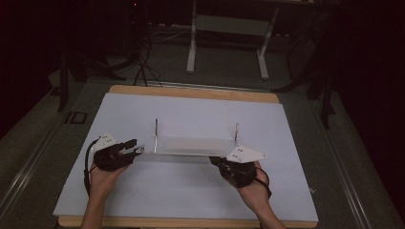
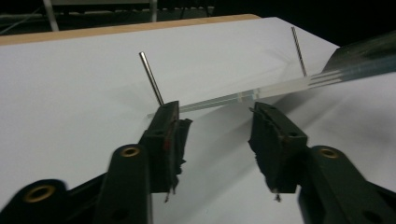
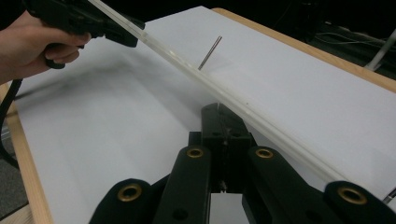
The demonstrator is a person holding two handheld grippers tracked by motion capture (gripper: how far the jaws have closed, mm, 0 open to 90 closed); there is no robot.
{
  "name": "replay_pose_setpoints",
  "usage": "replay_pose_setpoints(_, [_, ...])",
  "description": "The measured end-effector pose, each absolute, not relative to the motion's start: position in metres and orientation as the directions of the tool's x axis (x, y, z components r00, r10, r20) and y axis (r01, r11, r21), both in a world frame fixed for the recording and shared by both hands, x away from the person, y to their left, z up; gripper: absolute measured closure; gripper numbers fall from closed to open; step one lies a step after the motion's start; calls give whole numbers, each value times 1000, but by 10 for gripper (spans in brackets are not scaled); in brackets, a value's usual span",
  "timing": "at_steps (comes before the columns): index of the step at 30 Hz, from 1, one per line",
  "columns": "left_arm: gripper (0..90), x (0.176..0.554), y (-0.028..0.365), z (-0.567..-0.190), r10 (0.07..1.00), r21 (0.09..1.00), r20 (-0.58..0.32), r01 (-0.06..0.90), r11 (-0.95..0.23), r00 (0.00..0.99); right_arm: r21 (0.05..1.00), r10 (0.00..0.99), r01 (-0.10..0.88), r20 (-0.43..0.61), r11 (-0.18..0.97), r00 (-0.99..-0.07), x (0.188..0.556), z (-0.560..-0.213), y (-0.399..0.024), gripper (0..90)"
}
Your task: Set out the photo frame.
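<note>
I'm pinching the clear acrylic strip (image 1: 191, 145) mid-frame, between two upright metal pins (image 1: 155, 135), with my right gripper (image 1: 228, 164) clamped on its near edge to steady it. My left gripper (image 1: 135, 149) is spread wide, lining up on the strip's left end.

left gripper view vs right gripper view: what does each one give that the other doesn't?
Left gripper view alone: both upright metal pins at once, near pin and far pin, and the left gripper with its jaws spread apart short of the clear acrylic strip.

Right gripper view alone: the right gripper with its jaws together beside the strip's near edge, a hand across the table, and dark floor with cables beyond the far table edge.

Both: the clear strip lying on the white sheet and the wooden table edge.
</note>
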State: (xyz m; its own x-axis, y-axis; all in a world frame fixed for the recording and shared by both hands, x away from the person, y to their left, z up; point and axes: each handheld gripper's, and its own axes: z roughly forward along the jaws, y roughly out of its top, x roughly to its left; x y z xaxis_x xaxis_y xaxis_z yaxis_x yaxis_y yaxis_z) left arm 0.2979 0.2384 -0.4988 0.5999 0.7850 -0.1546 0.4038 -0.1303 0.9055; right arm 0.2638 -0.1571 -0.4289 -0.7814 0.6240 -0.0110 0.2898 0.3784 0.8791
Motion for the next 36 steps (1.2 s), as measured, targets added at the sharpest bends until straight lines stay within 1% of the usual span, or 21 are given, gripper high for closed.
replay_pose_setpoints(4, [441,299,231,-494,771,917,-136,374,-139,622,882,628,287,-13,373,-778,266,-427,-157,900])
replay_pose_setpoints(10, [408,307,217,-493,745,914,-122,367,-173,656,886,634,287,-10,364,-773,269,-424,-158,900])
replay_pose_setpoints(13, [379,310,209,-494,748,915,-103,358,-188,656,890,637,285,-8,356,-770,271,-423,-159,900])
replay_pose_setpoints(15, [354,312,207,-493,755,922,-101,346,-174,648,889,640,291,-3,353,-769,272,-424,-160,900])
replay_pose_setpoints(21, [322,316,202,-492,766,933,-63,310,-183,640,890,644,292,-2,349,-765,275,-424,-160,900])
replay_pose_setpoints(30, [321,326,193,-492,746,942,-49,280,-187,664,893,654,283,-15,349,-756,281,-418,-158,900])
replay_pose_setpoints(36, [326,327,193,-491,749,941,-69,292,-171,659,888,647,270,-39,372,-761,283,-414,-157,900])
